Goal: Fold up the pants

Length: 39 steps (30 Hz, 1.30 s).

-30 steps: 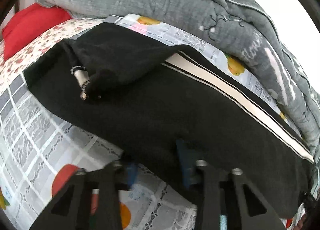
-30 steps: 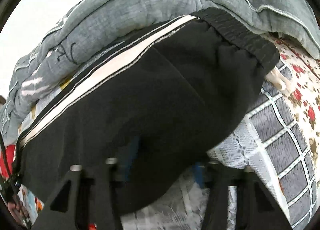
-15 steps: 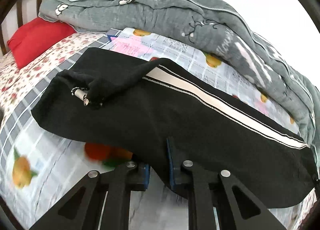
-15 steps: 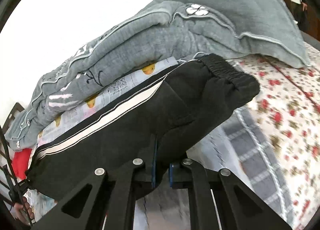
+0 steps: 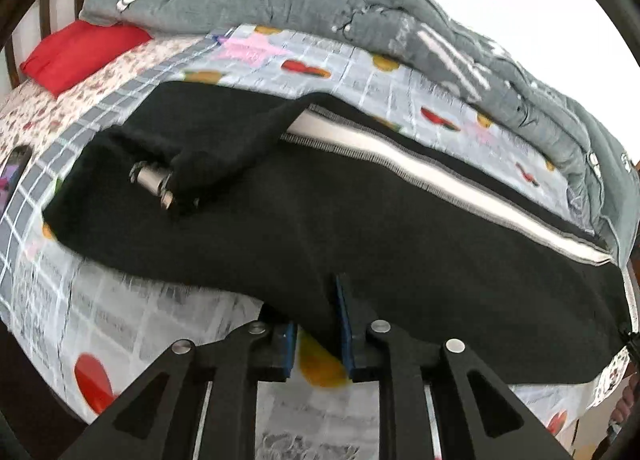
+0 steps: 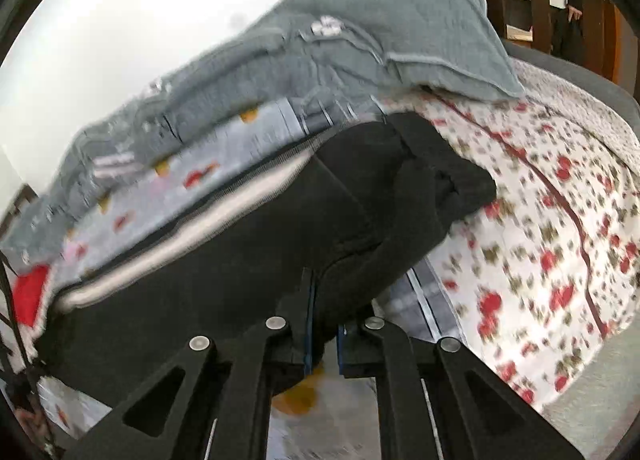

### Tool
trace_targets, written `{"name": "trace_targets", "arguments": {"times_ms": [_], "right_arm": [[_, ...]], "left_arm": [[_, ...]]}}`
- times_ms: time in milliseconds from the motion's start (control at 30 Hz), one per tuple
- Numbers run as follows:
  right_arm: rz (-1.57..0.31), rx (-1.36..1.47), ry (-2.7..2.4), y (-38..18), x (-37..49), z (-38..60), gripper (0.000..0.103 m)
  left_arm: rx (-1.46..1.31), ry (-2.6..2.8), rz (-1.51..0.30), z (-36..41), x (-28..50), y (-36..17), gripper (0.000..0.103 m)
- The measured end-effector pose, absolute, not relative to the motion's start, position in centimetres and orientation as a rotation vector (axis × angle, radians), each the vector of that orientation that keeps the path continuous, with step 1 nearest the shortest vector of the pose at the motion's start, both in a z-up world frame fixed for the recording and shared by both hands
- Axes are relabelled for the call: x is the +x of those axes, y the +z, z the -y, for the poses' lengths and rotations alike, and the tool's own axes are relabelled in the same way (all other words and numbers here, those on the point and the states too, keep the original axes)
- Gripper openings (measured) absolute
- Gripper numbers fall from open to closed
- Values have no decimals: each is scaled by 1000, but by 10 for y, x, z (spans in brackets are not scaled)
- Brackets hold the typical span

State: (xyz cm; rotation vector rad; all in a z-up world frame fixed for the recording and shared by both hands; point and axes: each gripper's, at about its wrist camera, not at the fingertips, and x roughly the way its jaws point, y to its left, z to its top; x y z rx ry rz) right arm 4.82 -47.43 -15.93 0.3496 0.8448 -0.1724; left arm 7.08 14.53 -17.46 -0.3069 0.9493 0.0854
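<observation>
Fabric is what I am working with here: black knit track pants with a white side stripe (image 5: 360, 219), soft, limp and light, with nothing stiff in them except the small metal-tipped drawstring end (image 5: 154, 183) lying on top near the cuff end. I judge they will sag and drape wherever I do not support them, and a thin pinch could slip out, so the best hold is a full bite of the near hem edge, both layers together.

They lie across the grey checked bedsheet printed with fruit (image 5: 120, 320), in front of the rumpled grey quilt (image 5: 360, 7) and well apart from the red pillow (image 5: 76, 55) by the headboard.

My left gripper (image 5: 318, 334) has the near edge of the cloth between its blue pads, which have just eased apart a little; a gap shows beside the fabric, so I cannot tell if the pinch is firm. My right gripper (image 6: 323, 330) is nearly together with a fold of the pants between its pads, also just loosened slightly.

The long axis runs side to side across the bed, parallel to the quilt, the white stripe along the far edge. The elastic waistband (image 6: 452, 163) is on my right, over the red-flowered white sheet (image 6: 560, 219); the leg ends point left.
</observation>
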Motion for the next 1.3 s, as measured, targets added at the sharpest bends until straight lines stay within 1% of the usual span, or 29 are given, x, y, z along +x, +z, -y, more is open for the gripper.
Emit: {"name": "trace_targets", "arguments": {"times_ms": [33,67,133,200,300,433,600,733,767,800,833,867,967,1133,1233,1300], "right_arm": [[-860,326,-184,-164,45,471,16],[-875,292,-198,-168,41,467,19],[-875,230,-210,-170,26,459,19],[-860,199,-216,-166,11,452,21],[-847,182,-227,-154,-1,445,21],[-791,162,-222,-127,-7,431,21],[-755,161,-206,-109,6,414,21],[-787,155,-186,-115,21,396,21],[-798,145,-184,-118,26,391,21],[-807,136,-187,-122,30,386,21],[-815,131,-186,-124,35,381,21],[-822,128,-179,-127,40,378,21],[-829,103,-168,-132,55,362,21],[-824,85,-162,-135,83,346,21],[-824,81,-161,-137,102,339,21],[-829,79,-161,-139,112,336,21]], "left_arm": [[-311,90,-962,-148,65,-178,28],[-311,99,-968,-150,58,-179,37],[-309,102,-964,-155,45,-181,44],[-325,91,-941,-166,27,-177,44],[-336,101,-902,-182,12,-167,44],[-350,87,-830,-199,9,-147,44],[-273,99,-806,-204,42,-136,44],[-261,89,-824,-198,74,-148,44],[-240,107,-831,-197,80,-152,43],[-218,158,-831,-200,90,-158,40],[-217,186,-825,-201,94,-161,28],[-226,205,-826,-208,102,-166,11],[-304,205,-802,-237,125,-162,10],[-257,291,-728,-272,175,-133,10],[-278,292,-744,-293,205,-129,10],[-307,264,-792,-304,222,-133,10]]}}
